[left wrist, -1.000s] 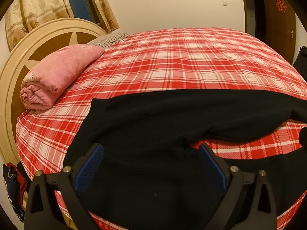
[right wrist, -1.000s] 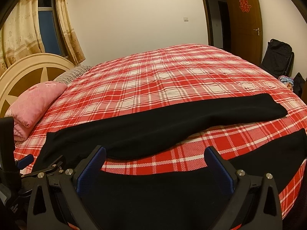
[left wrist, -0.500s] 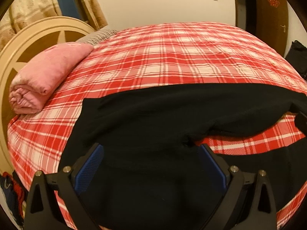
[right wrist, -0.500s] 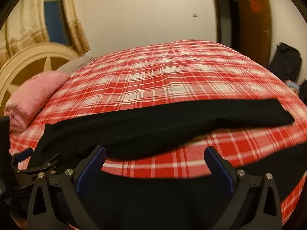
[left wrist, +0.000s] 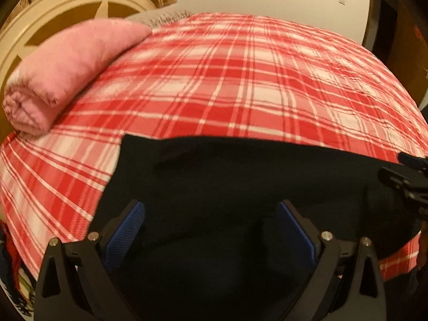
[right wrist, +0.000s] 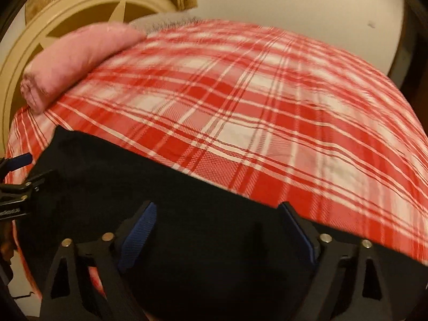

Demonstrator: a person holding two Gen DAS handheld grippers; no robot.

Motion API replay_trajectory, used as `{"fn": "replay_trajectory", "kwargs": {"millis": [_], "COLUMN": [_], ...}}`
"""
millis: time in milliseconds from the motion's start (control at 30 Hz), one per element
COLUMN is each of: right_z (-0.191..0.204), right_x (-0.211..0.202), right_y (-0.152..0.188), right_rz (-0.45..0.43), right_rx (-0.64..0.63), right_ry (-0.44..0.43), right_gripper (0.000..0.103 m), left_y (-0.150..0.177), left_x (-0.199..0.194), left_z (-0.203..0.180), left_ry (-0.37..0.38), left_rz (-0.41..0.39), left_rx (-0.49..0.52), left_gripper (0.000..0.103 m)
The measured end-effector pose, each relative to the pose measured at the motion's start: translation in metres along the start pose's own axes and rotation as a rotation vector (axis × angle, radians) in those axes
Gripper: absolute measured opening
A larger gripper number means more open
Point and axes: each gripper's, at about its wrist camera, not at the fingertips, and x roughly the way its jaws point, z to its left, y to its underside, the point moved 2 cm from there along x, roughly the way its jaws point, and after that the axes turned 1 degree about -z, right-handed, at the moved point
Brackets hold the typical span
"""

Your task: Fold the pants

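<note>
Black pants [left wrist: 240, 176] lie flat on the red plaid bed, with the waistband edge at the left. My left gripper [left wrist: 211, 224] is open and low over the waist area, with black cloth between its blue pads. My right gripper [right wrist: 216, 224] is open and low over the black cloth [right wrist: 160, 187] further right along the pants. The right gripper shows at the right edge of the left wrist view [left wrist: 409, 184]. The left gripper shows at the left edge of the right wrist view [right wrist: 16, 184]. The pant legs are out of view.
A rolled pink blanket [left wrist: 69, 67] lies at the head of the bed, against the round cream headboard [left wrist: 53, 8]. The red plaid bedspread [left wrist: 254, 80] stretches beyond the pants. A dark doorway [left wrist: 388, 21] stands at the far right.
Both grippers have dropped lower and moved forward over the pants, tilting toward the headboard. The gap between the pant legs is no longer visible. Both stay open.
</note>
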Motion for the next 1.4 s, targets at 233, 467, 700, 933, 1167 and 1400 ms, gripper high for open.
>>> {"fn": "replay_trajectory", "kwargs": {"millis": [233, 467, 700, 933, 1167, 1400], "right_z": [-0.006, 0.002, 0.030, 0.090, 0.121, 0.113], "right_x": [0.033, 0.013, -0.080, -0.131, -0.103, -0.089], "right_y": [0.001, 0.001, 0.021, 0.102, 0.154, 0.161], "right_rz": [0.047, 0.037, -0.148, -0.206, -0.176, -0.150], "right_rx": [-0.033, -0.082, -0.111, -0.201, -0.248, -0.217], "right_ry": [-0.061, -0.086, -0.126, -0.186, -0.125, -0.159], "right_gripper": [0.072, 0.007, 0.006, 0.006, 0.006, 0.006], "left_y": [0.004, 0.004, 0.015, 0.006, -0.027, -0.036], "left_x": [0.027, 0.013, -0.034, -0.054, -0.019, 0.024], "left_z": [-0.001, 0.012, 0.053, 0.070, 0.043, 0.026], "left_ry": [-0.018, 0.010, 0.030, 0.050, 0.129, 0.097], "left_rz": [0.052, 0.035, -0.042, -0.070, 0.024, 0.145], "left_rx": [0.000, -0.040, -0.096, -0.132, -0.155, -0.181], "left_gripper": [0.101, 0.103, 0.103, 0.103, 0.103, 0.103]}}
